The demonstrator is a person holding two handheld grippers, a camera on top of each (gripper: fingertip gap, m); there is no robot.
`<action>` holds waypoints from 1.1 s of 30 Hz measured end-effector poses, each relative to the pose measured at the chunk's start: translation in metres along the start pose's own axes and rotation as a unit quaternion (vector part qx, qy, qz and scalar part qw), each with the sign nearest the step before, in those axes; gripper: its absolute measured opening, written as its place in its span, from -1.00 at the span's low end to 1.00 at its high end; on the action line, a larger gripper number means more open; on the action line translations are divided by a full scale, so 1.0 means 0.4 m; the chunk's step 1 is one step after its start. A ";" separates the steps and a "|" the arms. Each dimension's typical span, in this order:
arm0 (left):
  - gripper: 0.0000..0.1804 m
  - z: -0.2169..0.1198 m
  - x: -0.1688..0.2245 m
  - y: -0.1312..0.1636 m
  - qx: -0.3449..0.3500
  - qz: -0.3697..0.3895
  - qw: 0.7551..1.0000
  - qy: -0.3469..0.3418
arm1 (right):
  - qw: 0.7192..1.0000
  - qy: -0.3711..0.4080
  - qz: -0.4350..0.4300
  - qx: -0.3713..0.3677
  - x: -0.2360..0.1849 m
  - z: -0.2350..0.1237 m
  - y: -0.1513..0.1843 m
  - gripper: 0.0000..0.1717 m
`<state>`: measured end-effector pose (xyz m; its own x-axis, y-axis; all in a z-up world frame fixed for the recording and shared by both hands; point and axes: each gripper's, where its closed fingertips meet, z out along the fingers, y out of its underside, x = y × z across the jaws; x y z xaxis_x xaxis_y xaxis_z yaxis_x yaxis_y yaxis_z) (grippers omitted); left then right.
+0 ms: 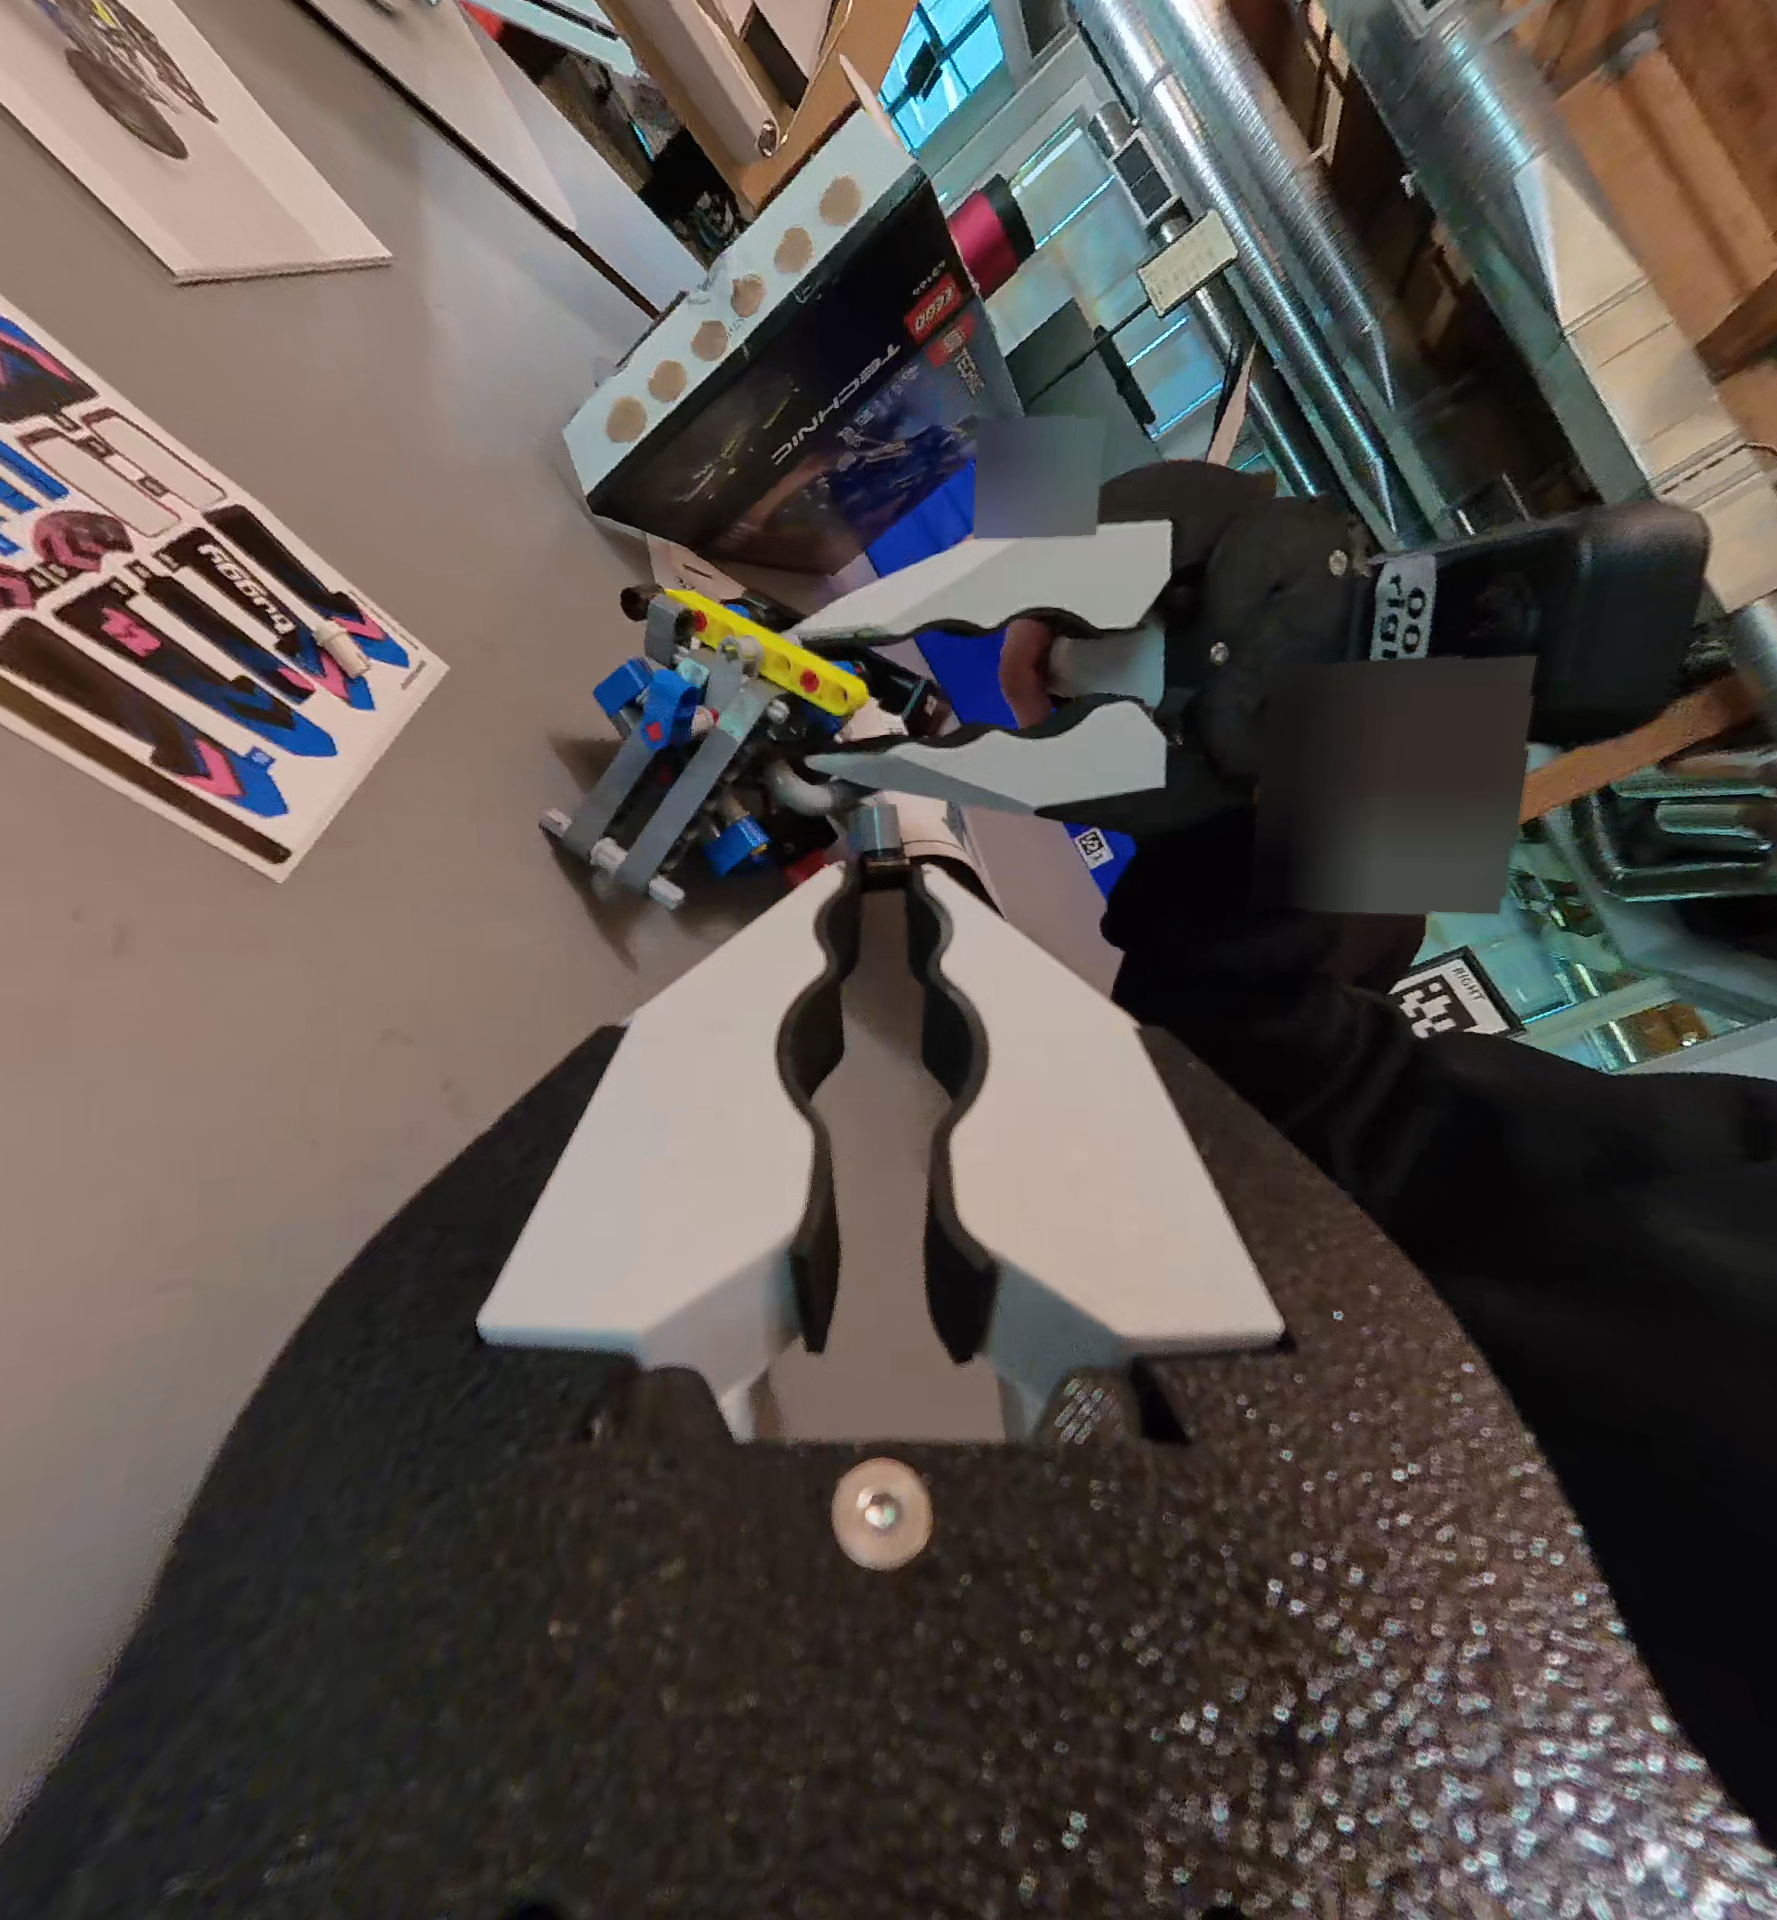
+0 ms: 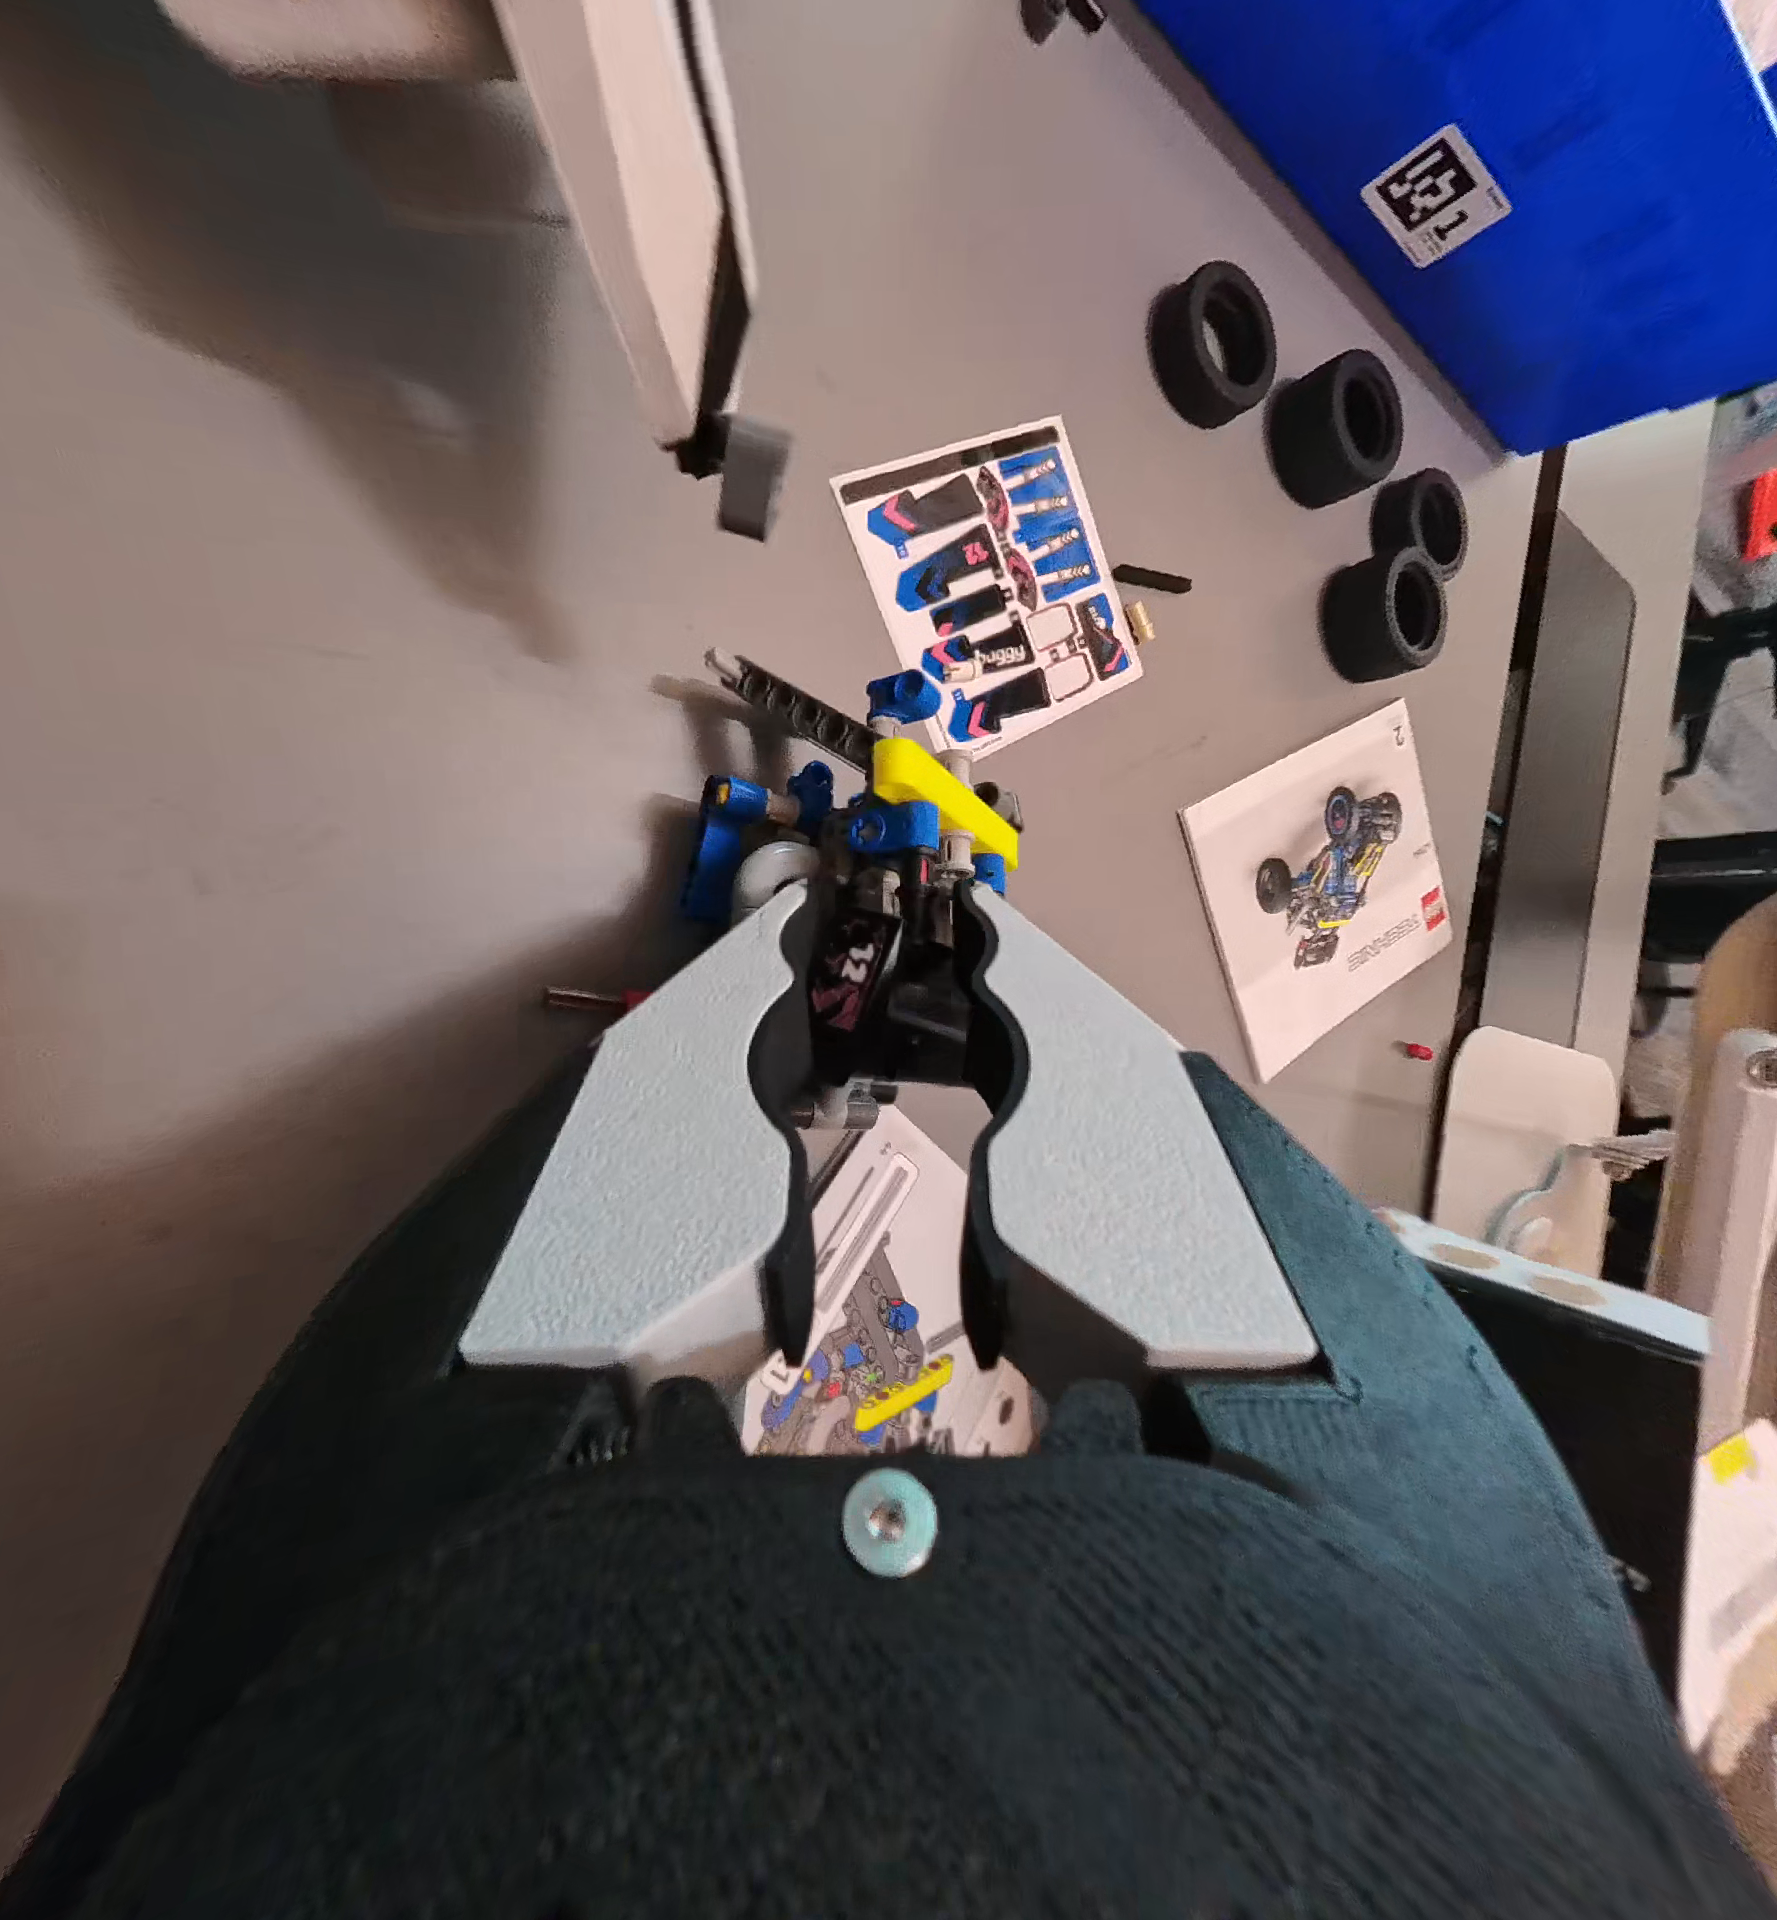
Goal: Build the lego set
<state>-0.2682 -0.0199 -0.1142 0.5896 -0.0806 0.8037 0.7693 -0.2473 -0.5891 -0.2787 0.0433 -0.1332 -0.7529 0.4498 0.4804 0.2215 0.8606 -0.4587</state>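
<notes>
Both grippers are closed on toy-brick parts above a grey table (image 2: 240,520). Left gripper (image 1: 881,868) pinches a small grey connector piece (image 1: 876,831) at the very tips of its fingers; the piece sticks out forward past the tips and sits just beside the lower finger of the other gripper, close to the model. Right gripper (image 2: 879,904) clamps the black middle of a partly built brick vehicle model (image 2: 863,831), with both black pads pressed against its sides; in the left wrist view the same gripper (image 1: 811,696) reaches in from the right and its 2 fingers bracket the model (image 1: 718,727).

That model carries a yellow beam (image 2: 941,795), blue joints and grey beams, and it lies against the table beside a black product box (image 1: 811,416) standing on its edge.

A sticker sheet (image 2: 988,582) with blue, black and pink shapes lies flat just beyond the model. 4 black tyres (image 2: 1331,426) sit in a loose row near a blue bin (image 2: 1538,208) with a square marker on it. A white instruction booklet (image 2: 1320,894) lies well to the side, and another open booklet page (image 2: 863,1351) shows under the right gripper's fingers.
</notes>
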 end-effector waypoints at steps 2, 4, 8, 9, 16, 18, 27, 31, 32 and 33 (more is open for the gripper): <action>-0.94 0.000 0.004 0.006 -0.003 -0.002 1.000 0.006 | 0.999 -0.016 0.033 0.008 0.002 -0.001 0.000 -0.76; -0.94 -0.004 0.016 0.012 -0.005 -0.004 1.000 0.014 | 0.994 -0.050 0.092 0.024 -0.004 -0.009 -0.010 -0.77; -0.94 -0.022 0.058 0.024 -0.014 0.012 0.999 0.028 | 0.938 -0.169 0.300 0.028 -0.050 -0.041 -0.016 -0.80; -0.94 -0.026 0.066 0.028 -0.018 0.017 0.999 0.029 | 0.916 -0.212 0.340 0.025 -0.078 -0.047 -0.016 -0.80; -0.94 -0.014 0.080 0.055 -0.038 0.006 0.998 0.039 | 0.894 -0.228 0.381 0.056 -0.107 -0.052 -0.007 -0.83; -0.94 -0.005 0.075 0.064 -0.045 0.000 0.998 0.038 | 0.904 -0.221 0.362 0.063 -0.111 -0.057 -0.007 -0.71; -0.94 0.003 0.118 0.047 -0.055 -0.073 0.990 0.109 | 0.992 0.008 0.083 0.091 -0.042 -0.177 -0.104 -0.59; -0.94 0.016 0.152 0.052 -0.071 -0.107 0.981 0.148 | 0.990 0.068 -0.088 0.088 -0.098 -0.172 -0.159 -0.66; -0.93 0.019 0.161 0.055 -0.076 -0.113 0.979 0.155 | 0.986 0.086 -0.118 0.078 -0.101 -0.168 -0.158 -0.67; -0.94 0.021 0.169 0.058 -0.081 -0.117 0.976 0.162 | 0.982 0.103 -0.142 0.073 -0.103 -0.164 -0.160 -0.69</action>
<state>-0.2082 -0.0230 -0.0743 0.2729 -0.2972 0.9150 0.8091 -0.4435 -0.3855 -0.2213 -0.0145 -0.0746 -0.6266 0.2476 0.7390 -0.0822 0.9219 -0.3785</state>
